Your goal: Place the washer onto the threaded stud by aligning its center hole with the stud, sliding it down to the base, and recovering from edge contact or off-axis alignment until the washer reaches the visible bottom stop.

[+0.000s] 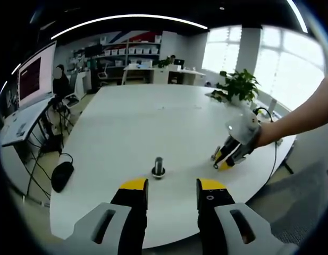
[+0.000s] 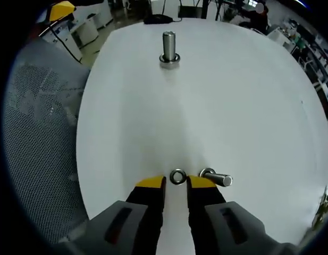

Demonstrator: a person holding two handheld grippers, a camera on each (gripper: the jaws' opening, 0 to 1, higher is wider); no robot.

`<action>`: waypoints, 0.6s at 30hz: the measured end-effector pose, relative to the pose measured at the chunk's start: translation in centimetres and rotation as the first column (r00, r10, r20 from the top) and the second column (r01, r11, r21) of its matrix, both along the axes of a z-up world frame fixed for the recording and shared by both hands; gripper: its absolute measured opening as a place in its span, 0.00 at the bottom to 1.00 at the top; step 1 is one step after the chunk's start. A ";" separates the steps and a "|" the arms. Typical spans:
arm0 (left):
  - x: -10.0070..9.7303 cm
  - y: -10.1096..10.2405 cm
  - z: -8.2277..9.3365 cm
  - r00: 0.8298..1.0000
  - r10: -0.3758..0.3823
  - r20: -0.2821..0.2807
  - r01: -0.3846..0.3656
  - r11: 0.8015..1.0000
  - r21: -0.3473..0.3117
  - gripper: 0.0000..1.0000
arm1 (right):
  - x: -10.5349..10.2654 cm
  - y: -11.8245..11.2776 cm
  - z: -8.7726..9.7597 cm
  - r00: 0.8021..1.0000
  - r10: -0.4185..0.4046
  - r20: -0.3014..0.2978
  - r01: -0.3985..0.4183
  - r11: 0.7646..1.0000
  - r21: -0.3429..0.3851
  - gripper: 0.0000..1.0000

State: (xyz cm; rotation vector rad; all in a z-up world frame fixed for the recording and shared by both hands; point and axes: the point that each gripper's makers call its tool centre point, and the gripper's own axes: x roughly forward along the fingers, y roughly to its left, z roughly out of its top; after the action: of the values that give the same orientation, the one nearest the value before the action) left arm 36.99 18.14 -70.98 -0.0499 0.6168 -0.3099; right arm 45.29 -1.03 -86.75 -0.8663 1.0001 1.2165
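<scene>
A threaded stud (image 1: pixel 158 166) stands upright on the white table (image 1: pixel 142 122), just ahead of my left gripper (image 1: pixel 173 186), which is open with nothing between its jaws. In the right gripper view the stud (image 2: pixel 169 45) is far ahead with a ring (image 2: pixel 169 60) around its base. A small steel washer (image 2: pixel 177 176) lies flat on the table right at the tips of my right gripper (image 2: pixel 176 183). Its jaws stand a little apart, open, on either side of the washer. From the left gripper view, the right gripper (image 1: pixel 221 161) points down at the table, held by a gloved hand.
A loose bolt (image 2: pixel 218 179) lies on its side just right of the washer. A mesh chair (image 2: pixel 41 133) sits beyond the table's left edge. A potted plant (image 1: pixel 238 85) stands at the table's far right, and a black mouse (image 1: pixel 62 175) lies off the left edge.
</scene>
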 end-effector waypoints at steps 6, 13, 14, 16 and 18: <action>0.0 0.0 0.0 1.000 0.004 -0.002 -0.004 1.000 -0.004 0.34 | 0.0 0.1 0.0 0.999 0.040 0.003 -0.040 0.999 -0.014 0.16; -0.1 -0.1 -0.2 1.000 -0.003 -0.007 0.003 1.000 0.006 0.34 | 0.3 0.2 -0.3 0.999 0.033 -0.006 -0.033 0.998 -0.048 0.14; -0.1 -0.1 -0.2 1.000 -0.004 -0.007 0.004 1.000 0.007 0.34 | 0.3 0.3 -0.2 0.999 0.035 -0.008 -0.035 0.998 -0.056 0.14; -0.1 -0.1 -0.1 1.000 -0.005 -0.007 0.005 1.000 0.008 0.34 | 0.3 0.4 -0.3 0.999 0.043 -0.004 -0.043 0.997 -0.071 0.14; -0.1 0.0 -0.1 1.000 -0.001 -0.004 0.001 1.000 0.004 0.34 | 0.2 0.4 -0.2 0.999 0.053 0.003 -0.053 0.995 -0.088 0.14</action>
State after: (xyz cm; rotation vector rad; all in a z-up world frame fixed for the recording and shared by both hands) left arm 36.93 18.13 -71.06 -0.0463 0.6217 -0.3093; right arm 45.48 -0.60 -86.98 -0.9700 1.0382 1.2216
